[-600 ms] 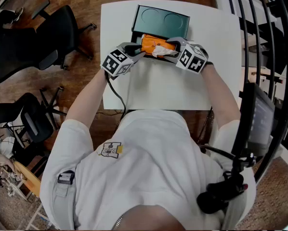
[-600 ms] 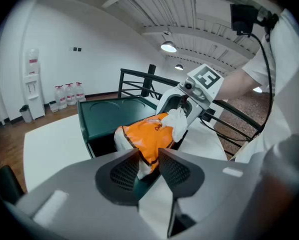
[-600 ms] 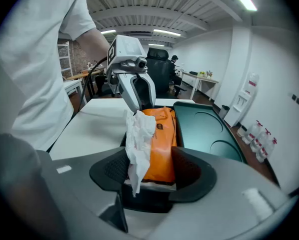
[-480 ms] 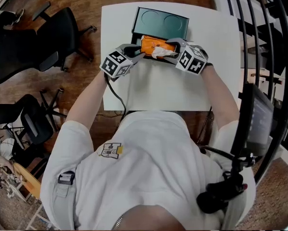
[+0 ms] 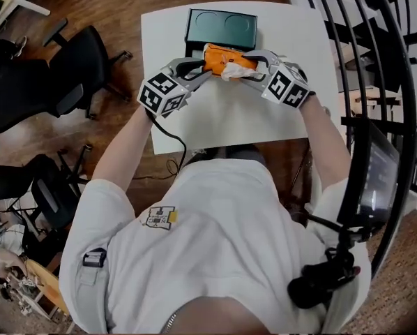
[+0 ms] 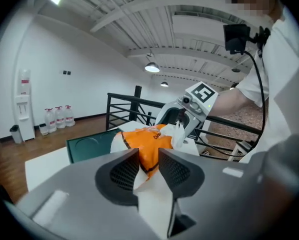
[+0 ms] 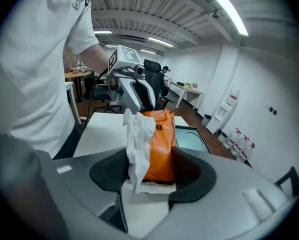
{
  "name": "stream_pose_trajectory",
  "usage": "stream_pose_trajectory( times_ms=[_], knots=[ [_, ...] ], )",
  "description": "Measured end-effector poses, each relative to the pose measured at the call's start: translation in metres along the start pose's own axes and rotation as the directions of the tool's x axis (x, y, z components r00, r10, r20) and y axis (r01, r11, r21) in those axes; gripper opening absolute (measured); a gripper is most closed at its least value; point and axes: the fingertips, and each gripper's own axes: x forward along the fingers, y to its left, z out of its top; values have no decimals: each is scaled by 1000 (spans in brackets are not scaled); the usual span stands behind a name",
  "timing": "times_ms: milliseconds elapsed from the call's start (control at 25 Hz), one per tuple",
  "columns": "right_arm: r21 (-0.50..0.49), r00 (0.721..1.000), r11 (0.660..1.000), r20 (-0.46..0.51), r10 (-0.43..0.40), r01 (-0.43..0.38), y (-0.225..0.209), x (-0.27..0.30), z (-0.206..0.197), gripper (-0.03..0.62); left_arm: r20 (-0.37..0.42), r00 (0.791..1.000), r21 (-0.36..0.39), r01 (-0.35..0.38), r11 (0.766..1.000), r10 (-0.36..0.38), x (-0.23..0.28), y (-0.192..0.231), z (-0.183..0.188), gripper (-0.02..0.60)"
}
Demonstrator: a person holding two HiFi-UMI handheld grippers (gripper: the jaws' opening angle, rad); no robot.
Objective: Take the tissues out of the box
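Evidently braced for a pull, the orange tissue pack (image 5: 221, 56) is held at both ends over the tabletop's (image 5: 222, 124) far side, just beside a green tray (image 5: 221, 26). It is soft, glossy and creased, with a white tissue (image 5: 233, 70) sticking out. The left claw (image 5: 202, 72) pinches one end. The right claw (image 5: 247, 69), set wider, clamps the other end and the tissue.

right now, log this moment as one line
left gripper: shut on orange plastic tissue pack | right gripper: shut on its other end | white tissue: sticking out by right gripper
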Motion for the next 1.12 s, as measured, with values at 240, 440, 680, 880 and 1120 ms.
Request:
stream_pose_trajectory(
  times_ms=[240,440,680,880,1120],
  knots=[
    [32,994,995,-46,96,-94,-29,-2,30,232,-4,997,-97,78,992,-78,-10,25,22,104],
    [43,966,970,-95,241,-238,4,-12,13,235,-97,991,-193,76,978,-97,-6,-12,-6,106],
    [42,925,929,-86,370,-368,20,8,-30,239,-186,982,-260,-17,965,-33,20,-24,-44,105],
    [48,914,914,-35,405,-403,23,8,-32,288,-189,982,-260,-50,964,0,20,-25,-44,106],
    [250,959,938,213,188,-239,-4,-42,-9,321,-66,987,-411,-161,897,147,-28,-8,-37,106]
  ],
)
